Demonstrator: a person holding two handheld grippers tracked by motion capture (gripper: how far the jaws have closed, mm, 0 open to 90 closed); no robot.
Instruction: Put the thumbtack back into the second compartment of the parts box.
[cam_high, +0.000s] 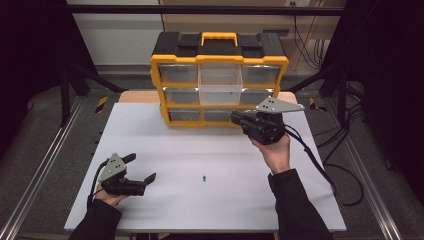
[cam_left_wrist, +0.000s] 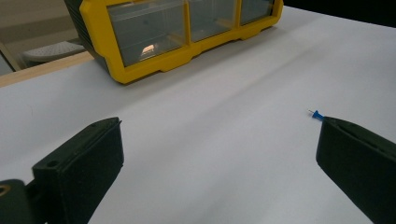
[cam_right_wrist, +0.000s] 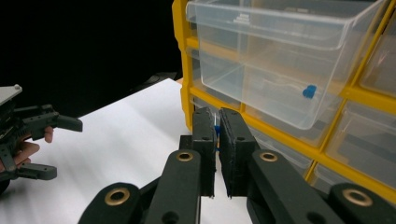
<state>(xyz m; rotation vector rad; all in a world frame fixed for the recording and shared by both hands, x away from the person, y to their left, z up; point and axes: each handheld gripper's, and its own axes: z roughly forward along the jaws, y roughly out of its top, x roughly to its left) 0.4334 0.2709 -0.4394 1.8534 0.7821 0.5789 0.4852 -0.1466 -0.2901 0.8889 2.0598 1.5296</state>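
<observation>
A yellow and black drawer organizer (cam_high: 172, 62) stands at the back of the white table (cam_high: 165, 145). Its clear upper middle drawer (cam_high: 220, 85) (cam_right_wrist: 280, 60) is pulled out, with a blue pushpin (cam_right_wrist: 308, 91) lying inside. My right gripper (cam_high: 236, 118) (cam_right_wrist: 217, 119) hangs just below that drawer's front, shut on a small blue piece that looks like a pushpin (cam_right_wrist: 216, 134). Another blue pushpin (cam_high: 204, 177) (cam_left_wrist: 317, 115) lies on the table near the front. My left gripper (cam_high: 142, 167) (cam_left_wrist: 217, 126) rests open at the front left, nothing between its jaws, the pin just beyond its right jaw.
The other clear drawers (cam_left_wrist: 149, 30) of the organizer are pushed in. A cable (cam_high: 320, 165) trails from the right gripper over the table's right edge. Dark frame posts (cam_high: 65, 80) stand beside the table.
</observation>
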